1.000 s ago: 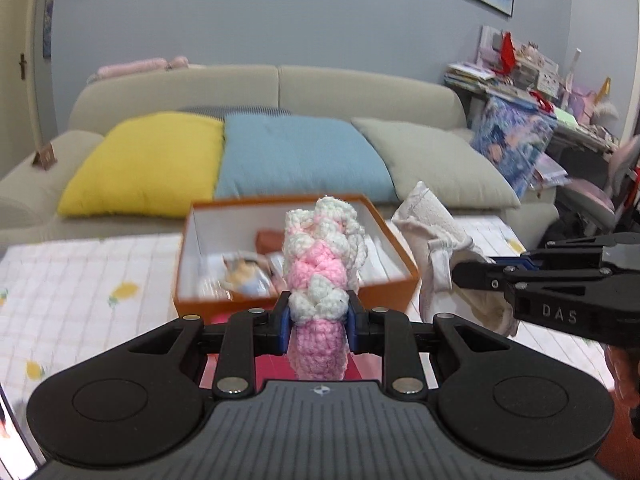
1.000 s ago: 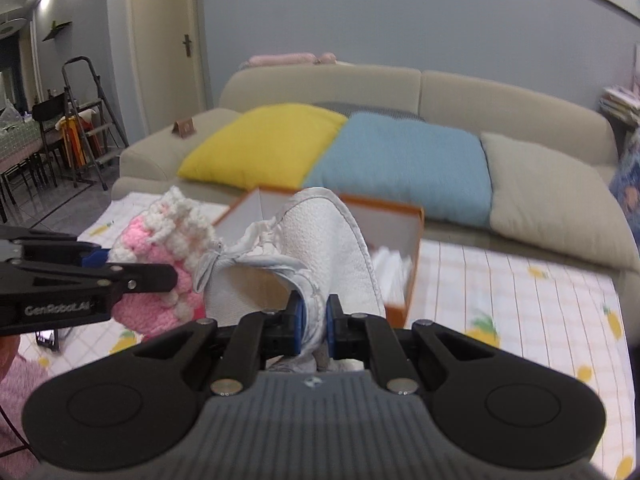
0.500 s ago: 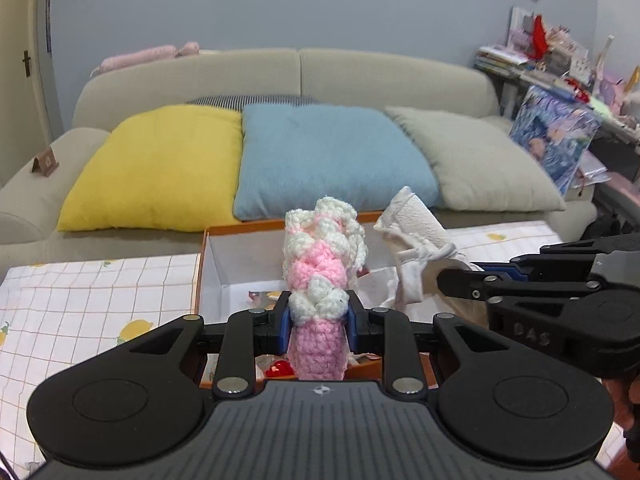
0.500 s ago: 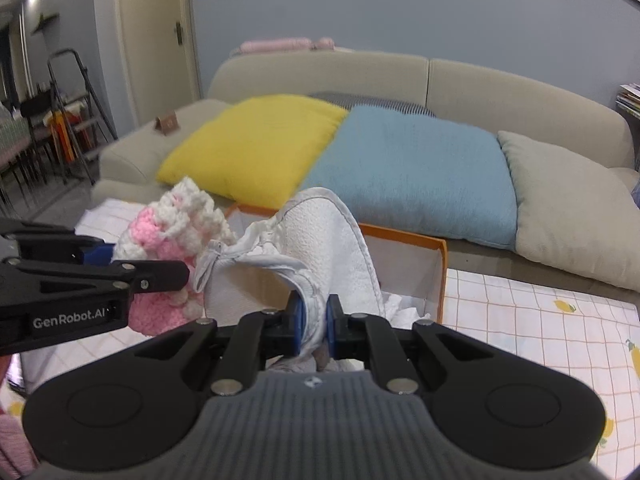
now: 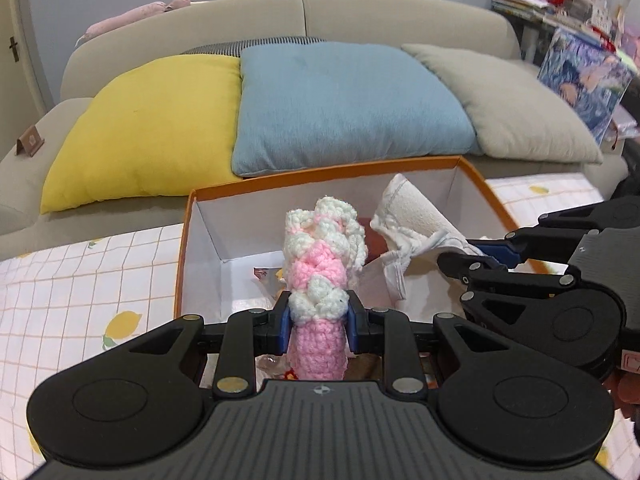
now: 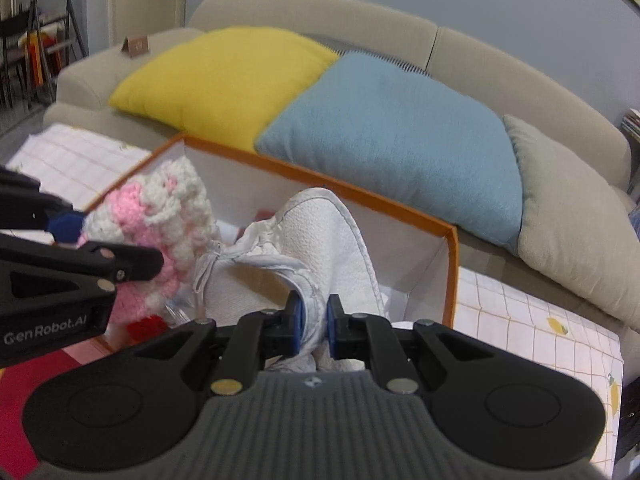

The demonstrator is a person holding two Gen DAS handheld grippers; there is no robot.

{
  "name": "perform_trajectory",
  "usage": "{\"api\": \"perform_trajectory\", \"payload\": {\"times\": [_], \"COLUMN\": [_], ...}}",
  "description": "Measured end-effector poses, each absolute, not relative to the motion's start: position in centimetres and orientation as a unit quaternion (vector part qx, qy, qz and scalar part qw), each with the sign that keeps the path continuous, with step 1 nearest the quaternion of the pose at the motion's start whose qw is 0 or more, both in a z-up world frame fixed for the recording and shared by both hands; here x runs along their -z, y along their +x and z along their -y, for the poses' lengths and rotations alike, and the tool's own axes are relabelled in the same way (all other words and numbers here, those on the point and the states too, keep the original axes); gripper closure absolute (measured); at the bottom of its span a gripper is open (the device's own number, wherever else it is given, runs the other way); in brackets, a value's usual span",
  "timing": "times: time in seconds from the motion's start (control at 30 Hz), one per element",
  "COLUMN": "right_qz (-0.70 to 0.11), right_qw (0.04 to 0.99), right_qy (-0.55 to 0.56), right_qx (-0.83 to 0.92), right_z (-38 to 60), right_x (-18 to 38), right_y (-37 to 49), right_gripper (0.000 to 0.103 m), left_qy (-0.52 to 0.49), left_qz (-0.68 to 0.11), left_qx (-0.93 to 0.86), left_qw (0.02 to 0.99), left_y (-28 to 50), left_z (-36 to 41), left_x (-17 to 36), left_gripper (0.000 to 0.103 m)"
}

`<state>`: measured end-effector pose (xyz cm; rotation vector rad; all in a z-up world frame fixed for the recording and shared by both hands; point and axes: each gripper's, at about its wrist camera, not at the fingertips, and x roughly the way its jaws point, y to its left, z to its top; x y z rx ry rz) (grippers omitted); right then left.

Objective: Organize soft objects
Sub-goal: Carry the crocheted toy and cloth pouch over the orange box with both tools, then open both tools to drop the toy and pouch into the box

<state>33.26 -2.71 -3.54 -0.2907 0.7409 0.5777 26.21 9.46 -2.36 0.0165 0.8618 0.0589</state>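
Jaws of the left gripper [image 5: 317,322] pinch a knit toy [image 5: 320,276]; the right gripper [image 6: 315,322] clamps a white cloth [image 6: 320,240]. Both hang over the orange box [image 5: 182,264], likely so they drop inside once released.

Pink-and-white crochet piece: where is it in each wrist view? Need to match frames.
Left wrist: crochet piece centre frame, clamped in the left gripper, over the orange box.
Right wrist: crochet piece at left edge, beside the white cloth.
Shared landmark: blue cushion.
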Motion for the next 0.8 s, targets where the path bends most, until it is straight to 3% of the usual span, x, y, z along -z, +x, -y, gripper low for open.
{"api": "perform_trajectory", "payload": {"times": [0.1,0.2,0.27,0.47,0.53,0.63,0.67,0.8], "right_qz": [-0.370,-0.384,-0.389,-0.383,-0.386,-0.386,-0.384,-0.371], "right_qw": [0.875,0.869,0.865,0.862,0.861,0.861,0.861,0.864], "right_qy": [-0.152,-0.152,-0.152,-0.164,-0.160,-0.157,-0.158,-0.171], "right_qx": [-0.273,-0.273,-0.277,-0.289,-0.290,-0.292,-0.295,-0.296], "right_z": [2.1,2.0,1.9,2.0,2.2,2.3,2.5,3.1], "right_x": [4.3,4.7,4.9,4.5,4.1,3.2,2.8,0.9], "right_y": [34.1,34.5,34.5,34.1,34.1,33.8,33.7,32.7], "right_gripper": [0.091,0.082,0.072,0.064,0.062,0.045,0.037,0.032], "left_qy": [0.013,0.023,0.025,0.016,0.017,0.012,0.010,0.007], "left_qz": [-0.425,-0.431,-0.435,-0.439,-0.436,-0.423,-0.419,-0.394], "left_qx": [-0.027,-0.032,-0.035,-0.036,-0.032,-0.029,-0.031,-0.035], "left_qw": [0.905,0.902,0.899,0.897,0.899,0.906,0.907,0.918], "left_y": [27.1,27.6,27.8,27.8,27.7,27.3,27.1,26.0], "left_z": [-9.3,-9.1,-9.2,-9.5,-9.4,-9.3,-9.3,-9.0], "left_x": [2.8,3.2,3.5,3.4,3.0,2.1,1.7,-0.2], "left_gripper": [0.074,0.074,0.073,0.072,0.063,0.044,0.042,0.034]}}
